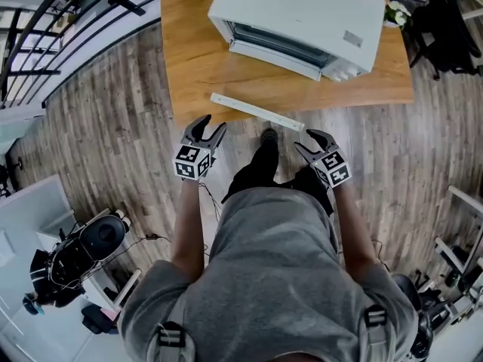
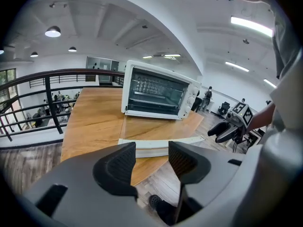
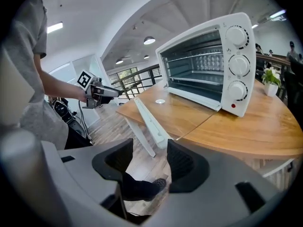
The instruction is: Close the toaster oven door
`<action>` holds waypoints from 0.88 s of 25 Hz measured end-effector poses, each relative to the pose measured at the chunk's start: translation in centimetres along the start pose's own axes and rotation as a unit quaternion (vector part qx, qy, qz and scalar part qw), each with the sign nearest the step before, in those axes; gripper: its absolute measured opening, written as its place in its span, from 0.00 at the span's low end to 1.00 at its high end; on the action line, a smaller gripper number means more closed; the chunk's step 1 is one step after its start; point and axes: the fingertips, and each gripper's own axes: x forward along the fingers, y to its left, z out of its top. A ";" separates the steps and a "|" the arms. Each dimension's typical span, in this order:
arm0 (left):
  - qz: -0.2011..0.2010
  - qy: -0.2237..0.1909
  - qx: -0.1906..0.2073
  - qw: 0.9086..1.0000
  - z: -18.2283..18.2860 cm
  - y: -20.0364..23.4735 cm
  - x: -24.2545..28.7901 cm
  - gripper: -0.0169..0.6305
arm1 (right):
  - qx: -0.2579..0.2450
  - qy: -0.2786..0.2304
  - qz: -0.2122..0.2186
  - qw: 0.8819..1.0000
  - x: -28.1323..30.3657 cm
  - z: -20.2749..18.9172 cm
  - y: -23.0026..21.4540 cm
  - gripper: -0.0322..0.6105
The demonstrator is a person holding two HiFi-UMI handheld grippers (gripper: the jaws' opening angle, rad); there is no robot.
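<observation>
We hold the left gripper (image 1: 210, 124) and right gripper (image 1: 303, 139) just short of the desk (image 1: 189, 59), fingers open and empty. On it stands the oven (image 1: 302, 13), its door (image 1: 263, 83) dropped flat toward us. It looks light and stiff, but glass: we'd lift gently under the white handle (image 1: 256, 111)

1 toaster oven (image 1: 302, 17), 2 hand-held grippers (image 1: 210, 130) (image 1: 308, 142)

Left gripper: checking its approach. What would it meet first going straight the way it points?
Likely the white door handle of the open toaster oven, at the table edge; depth is unclear.
</observation>
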 end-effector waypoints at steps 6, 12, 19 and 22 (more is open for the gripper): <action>-0.009 0.023 0.003 1.000 -1.9 2.1 1.5 0.38 | 0.034 -0.001 -0.026 0.999 1.3 -1.7 -0.1 0.41; 0.000 0.049 -0.012 0.999 -4.3 4.4 3.5 0.38 | 0.063 -0.001 -0.056 0.996 2.6 -2.5 -1.0 0.40; -0.007 0.070 0.003 0.998 -5.0 5.5 5.3 0.36 | 0.103 0.003 -0.053 0.993 4.3 -2.7 -1.8 0.38; -0.012 0.074 0.009 0.997 -5.2 5.7 6.3 0.36 | 0.103 0.000 -0.053 0.993 5.1 -2.7 -2.0 0.37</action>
